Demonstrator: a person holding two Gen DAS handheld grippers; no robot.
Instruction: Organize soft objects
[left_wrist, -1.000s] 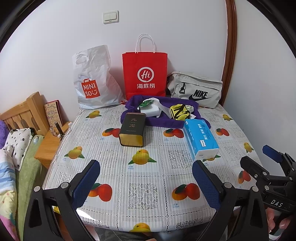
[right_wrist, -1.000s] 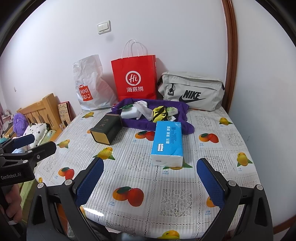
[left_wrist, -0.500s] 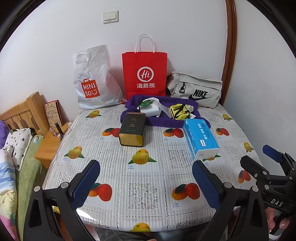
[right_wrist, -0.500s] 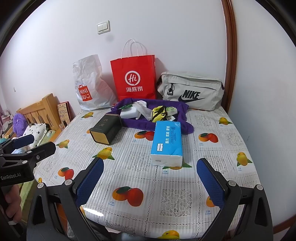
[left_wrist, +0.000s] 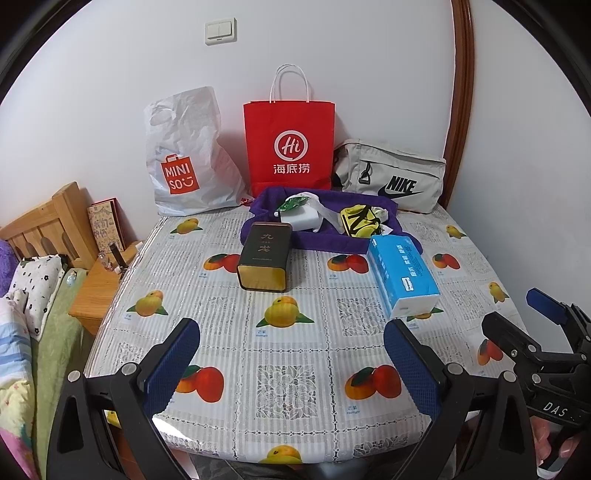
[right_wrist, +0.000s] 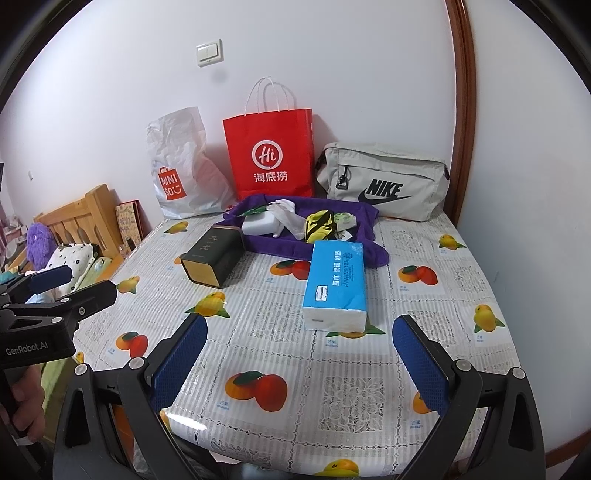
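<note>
Desk (left_wrist: 229, 310), covered by a fruit-printed cloth, carries everything in view. Near its middle right lies a blue tissue pack (left_wrist: 403, 275), lengthwise toward the wall, its white end facing the cameras; in the right wrist view the same pack (right_wrist: 338, 282) sits straight ahead between the two blue pads. To its left a dark tea tin (left_wrist: 265, 256) lies on its side, gold bottom toward the near edge. Behind both spreads a purple towel (left_wrist: 325, 242), touching the far end of the tissue pack and the far end of the tin. On the towel rest a white packet (left_wrist: 304, 218), a small green sachet (left_wrist: 291, 203), a crumpled white plastic piece (left_wrist: 327, 214) and a yellow-and-black pouch (left_wrist: 360, 221).

Along the wall stand a white MINISO bag (left_wrist: 184, 158), a red paper bag (left_wrist: 290, 147) and a grey Nike bag (left_wrist: 391, 177), the last lying on its side.

The left hand-held gripper (left_wrist: 291, 363) hovers over the near edge of the desk with its jaws spread wide and nothing between them. The right hand-held gripper (right_wrist: 299, 363) hangs likewise, jaws wide apart and empty, well short of the tissue pack. Each shows at the edge of the other's view. A bed with a wooden headboard (left_wrist: 44, 225) stands to the left.
</note>
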